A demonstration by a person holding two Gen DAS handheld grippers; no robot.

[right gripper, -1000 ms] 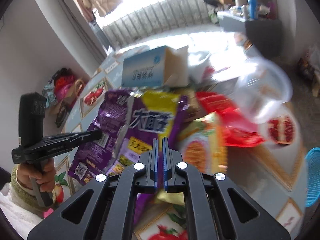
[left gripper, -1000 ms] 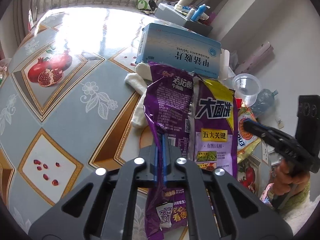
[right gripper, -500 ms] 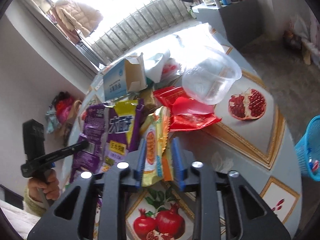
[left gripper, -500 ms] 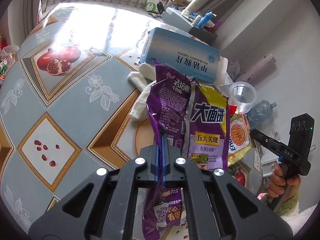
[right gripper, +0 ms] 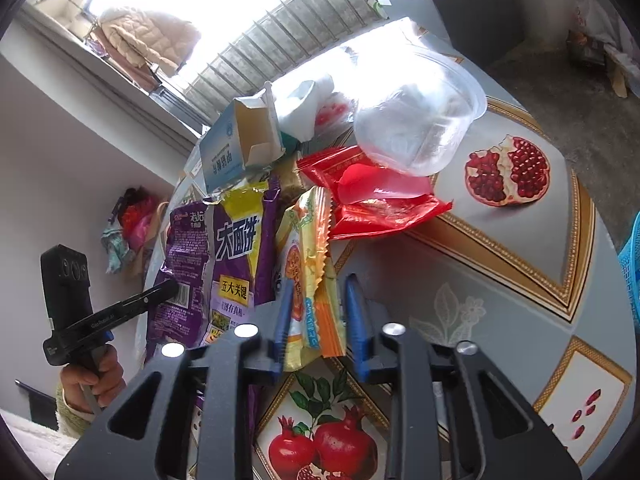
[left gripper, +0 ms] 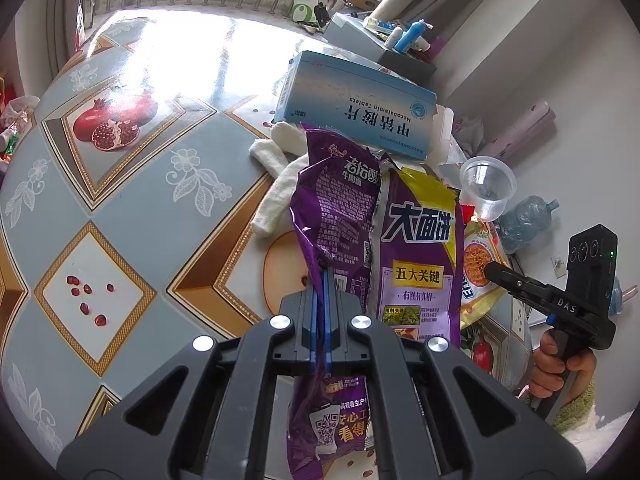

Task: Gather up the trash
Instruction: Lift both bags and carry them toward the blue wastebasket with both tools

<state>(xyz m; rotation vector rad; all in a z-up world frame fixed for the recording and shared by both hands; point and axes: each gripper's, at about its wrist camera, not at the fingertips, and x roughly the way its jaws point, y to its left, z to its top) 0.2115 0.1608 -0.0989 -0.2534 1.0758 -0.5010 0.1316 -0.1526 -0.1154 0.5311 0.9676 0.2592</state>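
Note:
My left gripper (left gripper: 322, 276) is shut on the edge of a purple snack bag (left gripper: 340, 216), which also shows in the right wrist view (right gripper: 184, 256). A second purple and yellow bag (left gripper: 420, 256) lies beside it. My right gripper (right gripper: 318, 300) is open, its blue fingers on either side of a yellow and orange wrapper (right gripper: 308, 280). A red wrapper (right gripper: 372, 200), a clear plastic cup (right gripper: 420, 124) and a blue medicine box (left gripper: 356, 108) lie behind.
All sits on a table with a pomegranate-pattern cloth (left gripper: 120, 200). A white cloth (left gripper: 276, 188) lies by the box. A blue basket (right gripper: 630, 264) stands off the table's right edge. A cluttered cabinet (left gripper: 380, 48) stands behind.
My right gripper opened from shut and moved right, so the yellow and orange wrapper now lies between its fingers. My left gripper kept its hold on the purple bag.

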